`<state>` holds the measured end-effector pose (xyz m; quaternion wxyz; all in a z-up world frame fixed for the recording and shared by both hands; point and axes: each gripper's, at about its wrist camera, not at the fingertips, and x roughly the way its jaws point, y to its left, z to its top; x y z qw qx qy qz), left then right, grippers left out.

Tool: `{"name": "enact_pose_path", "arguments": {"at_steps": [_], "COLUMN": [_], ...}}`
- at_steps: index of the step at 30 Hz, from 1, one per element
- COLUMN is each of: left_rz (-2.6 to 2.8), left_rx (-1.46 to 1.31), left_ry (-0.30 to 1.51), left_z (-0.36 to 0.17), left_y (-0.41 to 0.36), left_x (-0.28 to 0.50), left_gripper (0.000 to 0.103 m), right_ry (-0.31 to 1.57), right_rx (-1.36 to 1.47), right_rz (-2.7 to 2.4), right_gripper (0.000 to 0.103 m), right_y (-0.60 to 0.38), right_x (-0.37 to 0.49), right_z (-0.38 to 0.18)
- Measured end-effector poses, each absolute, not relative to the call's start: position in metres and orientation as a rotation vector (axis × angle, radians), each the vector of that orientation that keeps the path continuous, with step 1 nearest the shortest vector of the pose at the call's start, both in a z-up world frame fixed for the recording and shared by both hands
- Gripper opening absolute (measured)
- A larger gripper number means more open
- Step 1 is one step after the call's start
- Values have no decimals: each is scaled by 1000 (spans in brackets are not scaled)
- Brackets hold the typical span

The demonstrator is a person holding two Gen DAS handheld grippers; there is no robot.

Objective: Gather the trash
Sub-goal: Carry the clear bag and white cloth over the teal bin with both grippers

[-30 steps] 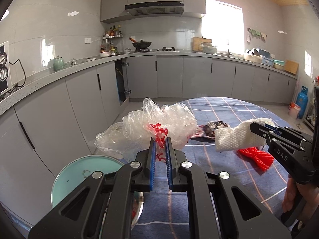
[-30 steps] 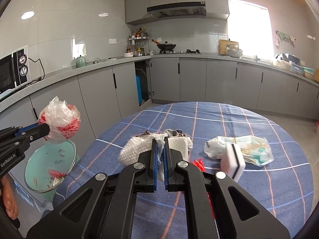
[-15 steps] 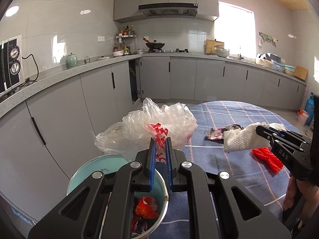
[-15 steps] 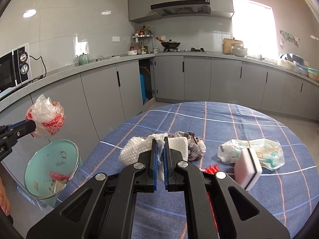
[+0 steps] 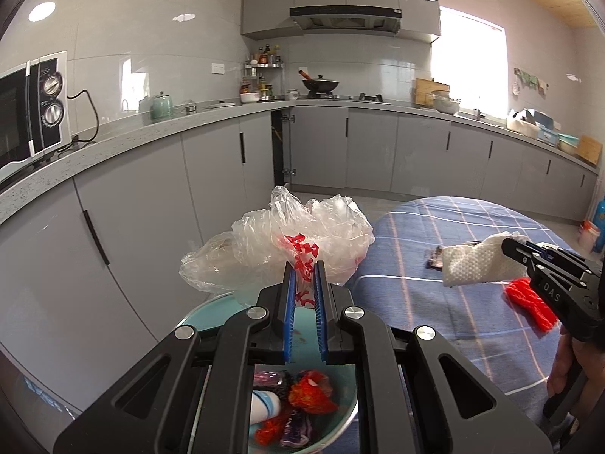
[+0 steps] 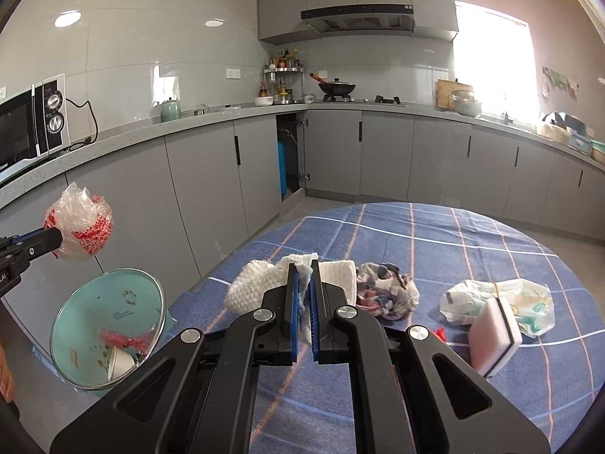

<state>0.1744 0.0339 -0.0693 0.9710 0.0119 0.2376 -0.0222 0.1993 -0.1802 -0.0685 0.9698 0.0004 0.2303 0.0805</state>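
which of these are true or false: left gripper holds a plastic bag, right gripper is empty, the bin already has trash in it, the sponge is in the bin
The left gripper is shut on the plastic bag: true.
The right gripper is empty: false, it is shut on a white paper towel.
The bin already holds trash: true.
The sponge is in the bin: false, it lies on the table beside a crumpled wrapper.
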Motion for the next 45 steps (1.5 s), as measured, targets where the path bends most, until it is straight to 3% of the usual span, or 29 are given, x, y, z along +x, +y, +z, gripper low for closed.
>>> {"name": "enact_pose_path", "arguments": {"at_steps": [45], "left_rz": [112], "left_rx": [3], "left_ry": [506], "left_z": [-71], "left_y": [101], "left_x": [181], "left_gripper": [10], "right_ry": [464], "right_rx": [-104], "right_rz": [316], "right_gripper": [6], "right_y": [-75], "right_x": [215], "right_z": [-64]}}
